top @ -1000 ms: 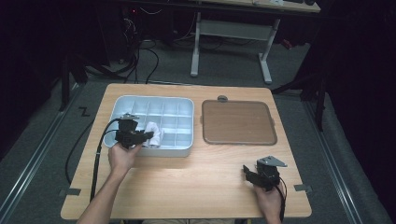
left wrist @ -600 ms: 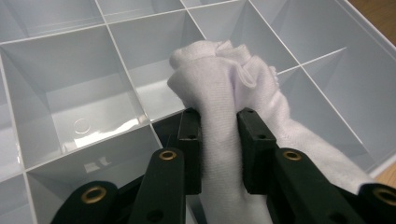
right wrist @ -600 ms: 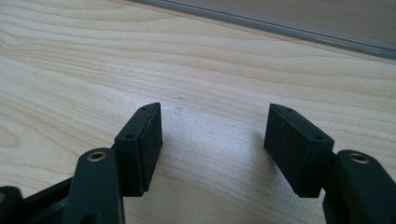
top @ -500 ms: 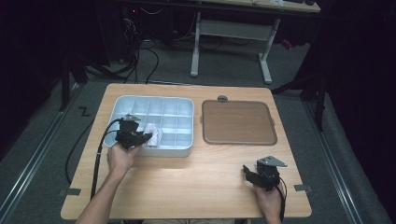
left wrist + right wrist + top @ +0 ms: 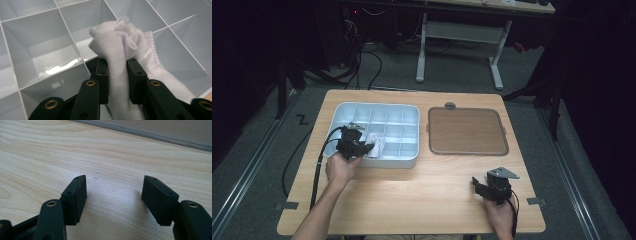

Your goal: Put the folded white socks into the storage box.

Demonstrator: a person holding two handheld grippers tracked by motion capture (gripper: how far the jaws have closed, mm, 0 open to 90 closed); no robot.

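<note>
My left gripper (image 5: 117, 82) pinches the white cloth (image 5: 120, 47) over the compartment tray (image 5: 409, 161), lower-left; next, lowering it into a cell. Right gripper (image 5: 115, 200) gapes empty.

White cloth (image 5: 120, 47) slightly tighter in hand-held gripper (image 5: 117, 75)

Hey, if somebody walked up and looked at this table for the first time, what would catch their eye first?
Most striking is the bunched white cloth pinched in the left claw, held over the pale compartment tray on the table's left half. To the tray's right lies a flat brown lid. Near the front right corner, the right claw rests open with only bare wooden table between its jaws.
</note>
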